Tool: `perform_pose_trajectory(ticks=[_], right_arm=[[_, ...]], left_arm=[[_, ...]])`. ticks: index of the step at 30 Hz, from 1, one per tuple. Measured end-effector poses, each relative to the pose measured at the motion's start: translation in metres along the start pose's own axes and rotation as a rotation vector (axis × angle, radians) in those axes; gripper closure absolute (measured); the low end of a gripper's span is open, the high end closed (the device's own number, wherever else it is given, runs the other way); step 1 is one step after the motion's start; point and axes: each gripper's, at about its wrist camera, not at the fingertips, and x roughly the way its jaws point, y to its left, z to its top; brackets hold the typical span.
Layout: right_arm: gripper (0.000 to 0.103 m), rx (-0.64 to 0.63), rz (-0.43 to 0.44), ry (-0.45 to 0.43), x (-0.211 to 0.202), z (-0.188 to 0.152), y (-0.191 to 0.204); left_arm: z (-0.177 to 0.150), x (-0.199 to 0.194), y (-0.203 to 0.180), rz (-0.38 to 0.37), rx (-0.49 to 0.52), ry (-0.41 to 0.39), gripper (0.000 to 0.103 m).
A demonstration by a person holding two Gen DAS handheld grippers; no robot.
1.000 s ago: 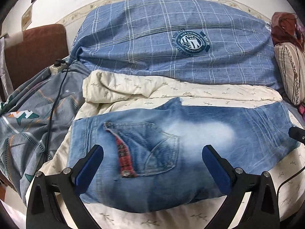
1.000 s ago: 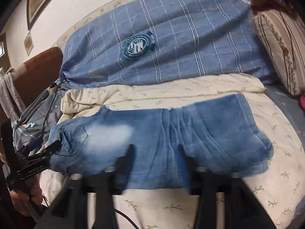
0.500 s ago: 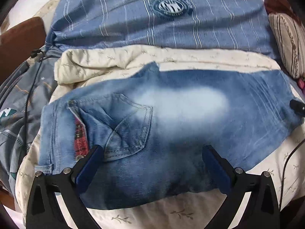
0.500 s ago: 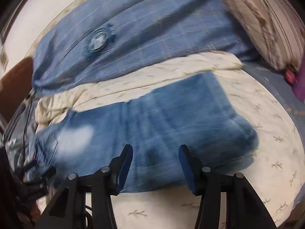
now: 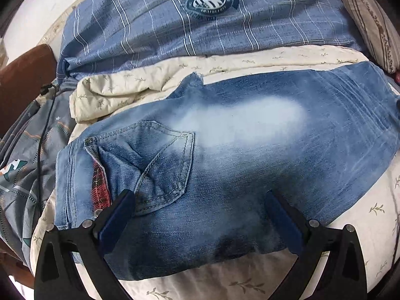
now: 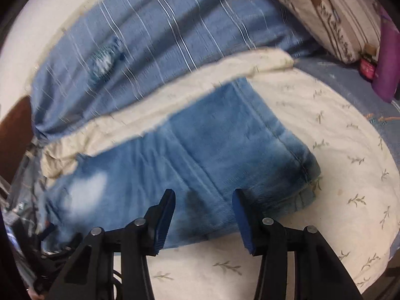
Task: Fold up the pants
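Faded blue jeans [image 5: 250,150], folded lengthwise, lie flat across a cream quilt on the bed. A back pocket [image 5: 160,165] with a red plaid lining faces up at the waist end. My left gripper [image 5: 200,195] hovers low over the near edge by that pocket, jaws wide open with only denim below them. In the right wrist view the jeans [image 6: 212,150] stretch to the hem end at the right. My right gripper [image 6: 203,192] hangs over their near edge, its jaws closing slightly, and its pads are not pressing on the cloth.
A blue plaid duvet [image 5: 200,25] is piled behind the jeans. A striped pillow [image 5: 370,20] and a purple object [image 6: 387,62] sit at the far right. Grey patterned bedding [image 5: 25,162] with a black cable [image 5: 45,125] lies at the left. The cream quilt [image 6: 337,175] spreads right of the hem.
Both grippers have come down and closer to the jeans' near edge. The right one has shifted toward the hem end and rolled. The left one now stands beside the pocket.
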Motion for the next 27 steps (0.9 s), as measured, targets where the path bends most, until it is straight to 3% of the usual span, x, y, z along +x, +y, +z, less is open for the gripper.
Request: perform_pose_trajectory(ticks=[10, 19, 22, 27], right_arm=[[0.051, -0.029, -0.043, -0.166, -0.028, 0.003, 0.013], [0.051, -0.023, -0.049, -0.143, -0.025, 0.006, 0.013], [0.051, -0.059, -0.052, -0.156, -0.026, 0.004, 0.022], [0.051, -0.147, -0.009, -0.180, -0.030, -0.003, 0.048]], left_arm=[[0.003, 0.000, -0.001, -0.011, 0.012, 0.007, 0.000], [0.010, -0.004, 0.003, -0.055, -0.001, 0.047, 0.000], [0.016, -0.018, 0.012, -0.108, -0.054, -0.006, 0.000], [0.022, -0.048, 0.020, -0.087, -0.083, -0.154, 0.000]])
